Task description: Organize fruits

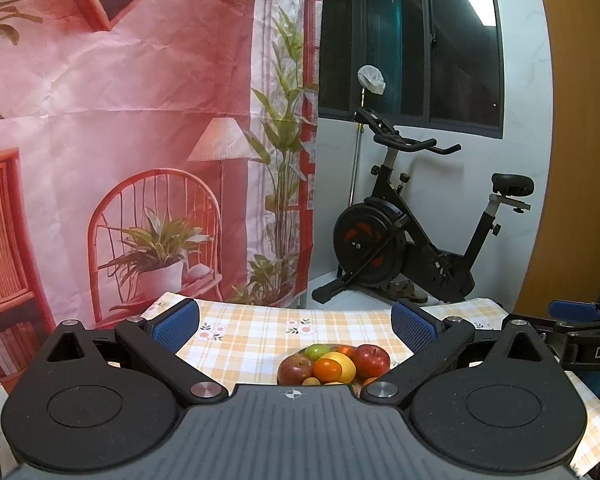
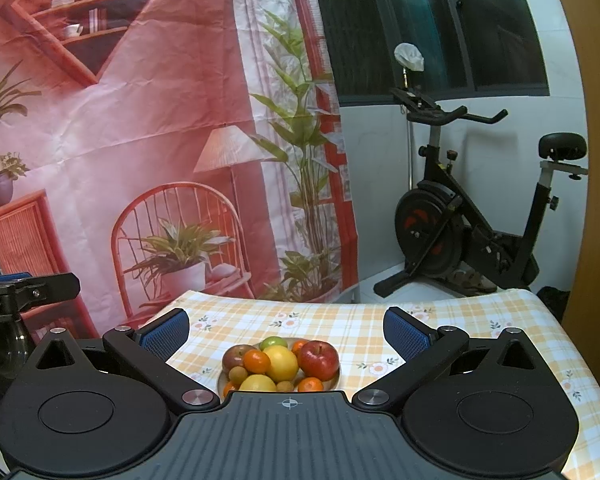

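A plate [image 2: 337, 378] heaped with fruit sits on the checked tablecloth. It holds two red apples [image 2: 318, 359], yellow lemons [image 2: 281, 362], small oranges [image 2: 257, 361], a green fruit [image 2: 273, 343] and small brown fruits. In the left wrist view the same pile [image 1: 334, 364] shows low between the fingers. My left gripper [image 1: 296, 326] is open and empty, held back from the plate. My right gripper [image 2: 286, 330] is open and empty, also held back from the plate. Each gripper shows at the edge of the other's view.
The table [image 2: 480, 320] carries an orange and white checked cloth with flower prints. A printed pink backdrop [image 2: 140, 120] hangs behind it. An exercise bike [image 2: 480, 216] stands on the floor at the back right by the window.
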Demonstrator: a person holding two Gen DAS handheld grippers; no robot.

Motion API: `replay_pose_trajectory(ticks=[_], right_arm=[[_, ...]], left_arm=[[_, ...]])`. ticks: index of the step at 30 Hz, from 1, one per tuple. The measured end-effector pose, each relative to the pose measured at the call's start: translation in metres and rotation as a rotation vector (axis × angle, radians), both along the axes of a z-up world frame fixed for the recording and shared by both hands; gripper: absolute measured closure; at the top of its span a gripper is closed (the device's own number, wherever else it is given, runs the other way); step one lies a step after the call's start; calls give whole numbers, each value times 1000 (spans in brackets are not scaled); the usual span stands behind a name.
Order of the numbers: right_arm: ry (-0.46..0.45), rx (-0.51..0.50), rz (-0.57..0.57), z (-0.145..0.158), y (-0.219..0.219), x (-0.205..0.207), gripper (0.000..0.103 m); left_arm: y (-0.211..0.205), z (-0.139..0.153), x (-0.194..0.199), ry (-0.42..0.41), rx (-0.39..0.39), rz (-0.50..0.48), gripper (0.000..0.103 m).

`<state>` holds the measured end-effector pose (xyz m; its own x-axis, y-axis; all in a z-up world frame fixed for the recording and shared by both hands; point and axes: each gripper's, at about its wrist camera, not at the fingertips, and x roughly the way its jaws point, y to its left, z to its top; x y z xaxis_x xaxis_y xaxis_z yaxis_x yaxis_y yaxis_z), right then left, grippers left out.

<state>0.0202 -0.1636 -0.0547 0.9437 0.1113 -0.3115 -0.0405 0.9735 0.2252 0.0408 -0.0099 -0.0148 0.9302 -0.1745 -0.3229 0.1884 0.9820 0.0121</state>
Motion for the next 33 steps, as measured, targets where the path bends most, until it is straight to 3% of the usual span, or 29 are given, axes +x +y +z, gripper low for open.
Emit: replay_pose_trajectory(ticks=[33], right_arm=[[0,1,0,1,0,-2,0]], left_arm=[[1,-4,0,9,-6,2,0]])
